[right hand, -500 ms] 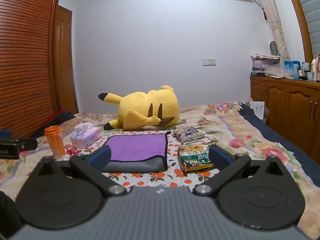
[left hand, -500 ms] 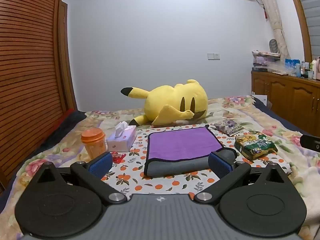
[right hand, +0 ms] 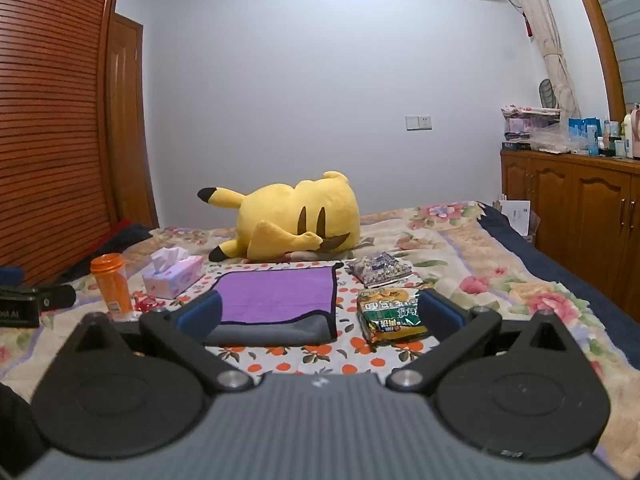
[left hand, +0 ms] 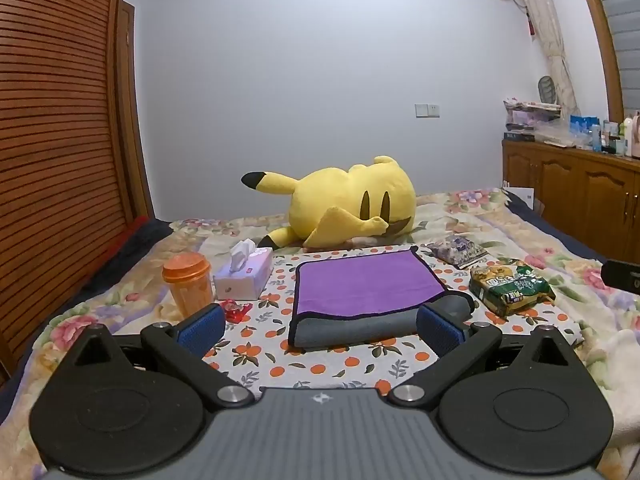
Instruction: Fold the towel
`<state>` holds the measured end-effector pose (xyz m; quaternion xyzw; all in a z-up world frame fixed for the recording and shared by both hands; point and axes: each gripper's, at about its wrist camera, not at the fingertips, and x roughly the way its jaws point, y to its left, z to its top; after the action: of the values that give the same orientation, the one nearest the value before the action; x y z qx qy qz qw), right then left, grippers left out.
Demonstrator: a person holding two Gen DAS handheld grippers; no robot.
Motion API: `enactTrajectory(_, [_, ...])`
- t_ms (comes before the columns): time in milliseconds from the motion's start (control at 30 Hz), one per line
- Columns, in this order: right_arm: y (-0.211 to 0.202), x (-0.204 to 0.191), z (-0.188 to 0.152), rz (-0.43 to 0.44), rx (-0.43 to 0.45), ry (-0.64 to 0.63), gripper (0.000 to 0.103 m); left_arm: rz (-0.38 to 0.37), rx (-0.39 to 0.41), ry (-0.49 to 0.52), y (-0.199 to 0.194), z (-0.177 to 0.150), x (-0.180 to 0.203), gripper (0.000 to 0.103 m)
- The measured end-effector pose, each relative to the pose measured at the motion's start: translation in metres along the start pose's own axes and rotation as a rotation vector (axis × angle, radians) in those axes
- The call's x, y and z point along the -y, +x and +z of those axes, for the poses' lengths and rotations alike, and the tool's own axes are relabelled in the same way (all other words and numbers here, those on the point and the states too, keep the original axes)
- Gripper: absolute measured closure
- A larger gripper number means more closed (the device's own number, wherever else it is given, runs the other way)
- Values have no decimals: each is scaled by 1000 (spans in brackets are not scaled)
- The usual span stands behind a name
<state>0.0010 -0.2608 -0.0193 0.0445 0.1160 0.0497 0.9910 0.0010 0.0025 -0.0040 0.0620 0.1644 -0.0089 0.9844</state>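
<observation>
Left tool point(left hand: 320, 330) spread wide, nothing between its blue pads, held back from the near grey edge of the towel point(left hand: 366, 290). Right tool point(right hand: 320, 314) equally wide apart and empty. The towel lies folded, purple face up, on the orange-print cloth point(left hand: 280, 344) on the bed, between a tissue box point(left hand: 244, 278) and a green snack packet point(left hand: 510, 286); a Pikachu plush point(left hand: 352, 204) lies beyond it.

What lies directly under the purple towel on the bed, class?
The purple towel lies folded, its grey side showing along the near edge, on an orange-print cloth spread over the bed. Anything beneath the towel itself is covered.
</observation>
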Motion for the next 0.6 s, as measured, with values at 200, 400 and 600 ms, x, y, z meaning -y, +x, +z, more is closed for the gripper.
enactTrajectory(200, [1, 2, -3, -3, 5, -2, 0, 0, 0, 5, 0, -2, 1, 0])
enactTrajectory(400, [-1, 1, -1, -2, 7, -1, 0, 1, 0, 7, -1, -2, 1, 0])
enactTrajectory(600, [-1, 1, -1, -2, 7, -1, 0, 1, 2, 8, -1, -3, 1, 0])
